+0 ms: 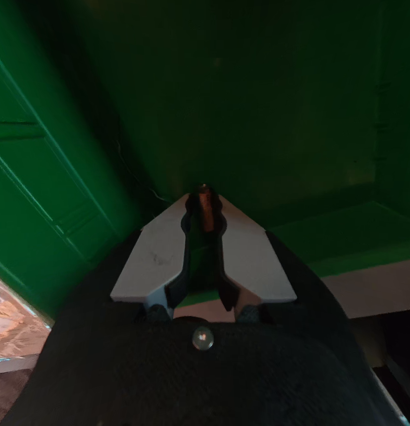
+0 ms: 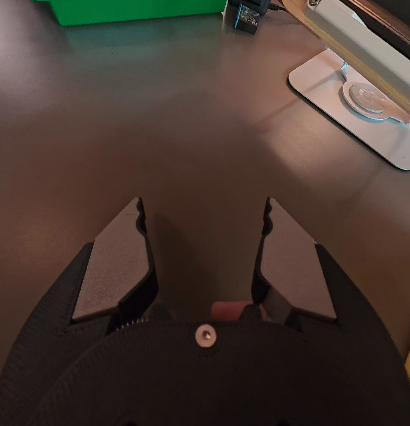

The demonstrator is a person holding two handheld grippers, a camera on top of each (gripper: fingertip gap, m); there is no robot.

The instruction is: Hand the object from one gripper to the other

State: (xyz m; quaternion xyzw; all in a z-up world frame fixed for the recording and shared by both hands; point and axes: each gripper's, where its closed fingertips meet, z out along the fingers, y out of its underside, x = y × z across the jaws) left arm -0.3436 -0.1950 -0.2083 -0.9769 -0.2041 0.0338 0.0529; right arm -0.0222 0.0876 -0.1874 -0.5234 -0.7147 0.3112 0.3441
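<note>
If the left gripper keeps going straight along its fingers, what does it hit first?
Probably the green bin: the left gripper, shut on a copper-coloured battery, points into its inner corner. Depth is unclear.

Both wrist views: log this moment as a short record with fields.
left gripper: fingers shut on a small copper-coloured cylindrical battery, inside a green plastic bin
right gripper: fingers open, empty, over the dark brown tabletop
handover: not yet done
far edge of the table: green plastic bin, small black box
right side: white flat stand base
</note>
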